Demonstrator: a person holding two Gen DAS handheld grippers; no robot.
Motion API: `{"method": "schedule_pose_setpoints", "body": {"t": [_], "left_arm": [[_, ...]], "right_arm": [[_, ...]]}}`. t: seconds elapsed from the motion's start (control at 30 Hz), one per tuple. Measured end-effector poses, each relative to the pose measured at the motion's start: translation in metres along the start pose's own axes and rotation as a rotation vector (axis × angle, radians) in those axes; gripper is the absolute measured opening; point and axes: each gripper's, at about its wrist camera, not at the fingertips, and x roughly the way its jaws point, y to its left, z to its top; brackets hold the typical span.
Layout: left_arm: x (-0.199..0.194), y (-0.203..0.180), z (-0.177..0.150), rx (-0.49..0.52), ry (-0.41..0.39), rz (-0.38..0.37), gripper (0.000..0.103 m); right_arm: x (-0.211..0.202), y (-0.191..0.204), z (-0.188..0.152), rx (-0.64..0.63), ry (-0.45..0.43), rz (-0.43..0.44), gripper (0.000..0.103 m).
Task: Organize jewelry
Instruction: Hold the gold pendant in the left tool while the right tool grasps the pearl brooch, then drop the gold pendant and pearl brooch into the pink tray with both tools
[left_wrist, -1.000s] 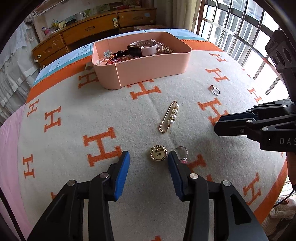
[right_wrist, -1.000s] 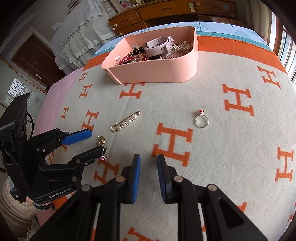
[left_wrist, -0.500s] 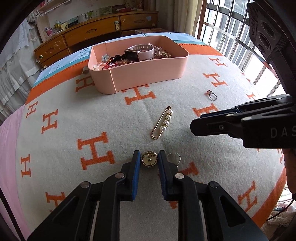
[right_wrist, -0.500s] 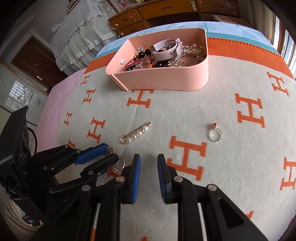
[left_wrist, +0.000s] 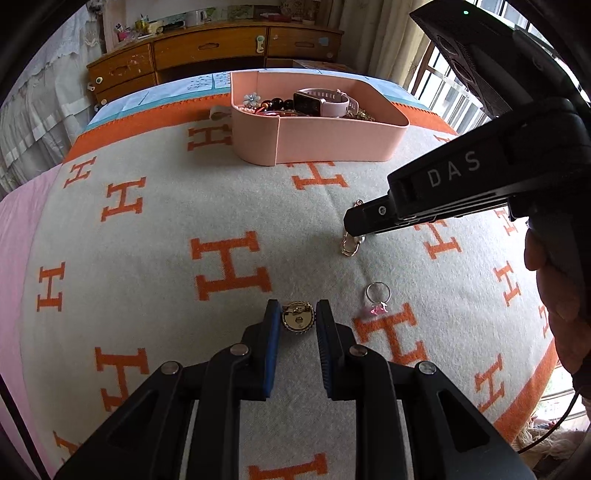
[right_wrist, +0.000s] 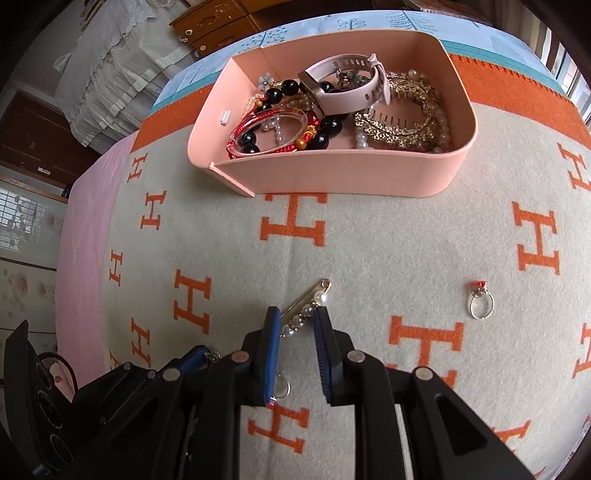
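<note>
brooch pinched, pearl pin framed

your left gripper (left_wrist: 297, 320) has closed since a second ago, from jaws wide apart to blue ribbed pads pressed on both sides of the round gold brooch (left_wrist: 298, 320), which lies on the blanket (left_wrist: 147, 236). your right gripper (right_wrist: 296, 325) has slid over the pearl pin (right_wrist: 303, 312); its fingers sit narrow, the gold pin with its white beads lying slantwise between the tips, and you cannot tell whether the pads touch it. white letters "das" read along the right gripper's black body in the left view. the blanket is cream felt woven with orange h shapes and an orange border. a thin silver ring with a pink charm (left_wrist: 378, 298) lies just right of the brooch. another ring with a red stone (right_wrist: 479, 302) lies toward the blanket's right edge. near the far border stands the smooth pink tray (right_wrist: 332, 173), heaped with a pink strap watch (right_wrist: 347, 90), black beads and a gold comb.
</note>
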Motion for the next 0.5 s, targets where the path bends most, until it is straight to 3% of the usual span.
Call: {"method": "schedule_pose_setpoints", "body": {"t": [0.17,0.23,0.27,0.5], "left_arm": [[-0.006,0.018,-0.006,-0.034,0.003,-0.005,0.017],[-0.007,0.026,-0.006,-0.055,0.007,-0.004,0.017],[-0.007,0.028,-0.006,-0.065,0.01,-0.002,0.017],[-0.02,0.045,0.009,-0.099,0.003,0.027,0.017]], "right_arm": [[0.003,0.016,0.0,-0.068,-0.008,-0.087,0.018],[0.003,0.02,-0.001,-0.087,-0.014,-0.119,0.012],[0.003,0.019,0.0,-0.087,-0.014,-0.114,0.007],[-0.021,0.013,-0.004,-0.092,-0.076,-0.077,0.007]]}}
